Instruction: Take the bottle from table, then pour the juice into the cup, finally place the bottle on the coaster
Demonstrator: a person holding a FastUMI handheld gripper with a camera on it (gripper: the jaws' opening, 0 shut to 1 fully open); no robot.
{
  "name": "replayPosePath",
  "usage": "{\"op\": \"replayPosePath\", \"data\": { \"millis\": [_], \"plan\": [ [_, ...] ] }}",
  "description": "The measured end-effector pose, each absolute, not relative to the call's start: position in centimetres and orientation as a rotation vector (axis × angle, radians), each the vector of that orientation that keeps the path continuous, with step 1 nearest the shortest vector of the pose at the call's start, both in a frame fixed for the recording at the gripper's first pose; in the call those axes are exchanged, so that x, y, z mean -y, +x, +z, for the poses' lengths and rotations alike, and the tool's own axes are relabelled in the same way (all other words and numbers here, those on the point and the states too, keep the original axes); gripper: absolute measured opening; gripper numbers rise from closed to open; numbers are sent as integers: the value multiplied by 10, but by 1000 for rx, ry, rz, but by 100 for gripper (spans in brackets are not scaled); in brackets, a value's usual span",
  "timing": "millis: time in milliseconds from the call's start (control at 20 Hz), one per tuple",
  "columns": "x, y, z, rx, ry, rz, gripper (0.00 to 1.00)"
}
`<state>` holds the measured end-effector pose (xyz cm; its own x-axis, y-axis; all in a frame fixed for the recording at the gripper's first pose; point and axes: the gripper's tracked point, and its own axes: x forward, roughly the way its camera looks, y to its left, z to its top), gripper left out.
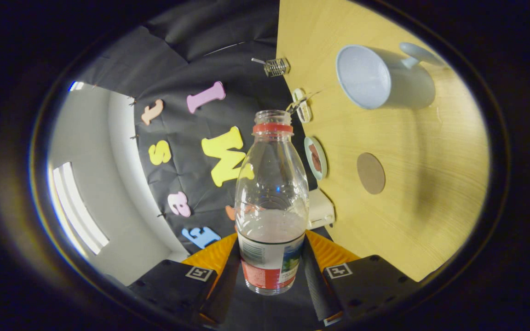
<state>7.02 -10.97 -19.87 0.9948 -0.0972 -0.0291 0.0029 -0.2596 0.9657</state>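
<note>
Fingers (313, 280) of the hand-held gripper (270, 276) press on both sides of the bottle (270, 202), clamped at its labelled lower body. Bottle is clear plastic, cap off, red ring at the neck, open mouth pointing to 12 o'clock away from the fingers; pale juice (272, 227) sits only in the lower part, just above the label. View is rolled, so the tabletop (430, 193) stands as a light wood surface from 12 to 4 o'clock of the bottle. Cup (384, 78), a pale mug with a handle, at 1 o'clock of the bottle mouth, well apart from it, inside not clear enough to judge. Round brown coaster (371, 173) at 3 o'clock of the bottle, bare, apart from the cup. Small round lidded tin (315, 157) at the tabletop edge, just beside the bottle shoulder at 2 o'clock. Small wire item (276, 66) and clip-like thing (302, 105) along the same edge, beyond the bottle mouth. White block (321, 209) near the edge at 3 o'clock of the label.
</note>
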Motion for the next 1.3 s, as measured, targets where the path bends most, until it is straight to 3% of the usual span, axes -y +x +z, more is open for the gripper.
{"op": "replayPosePath", "data": {
  "millis": [1300],
  "plan": [
    [125,61,-191,87,1967,-108,74]
  ]
}}
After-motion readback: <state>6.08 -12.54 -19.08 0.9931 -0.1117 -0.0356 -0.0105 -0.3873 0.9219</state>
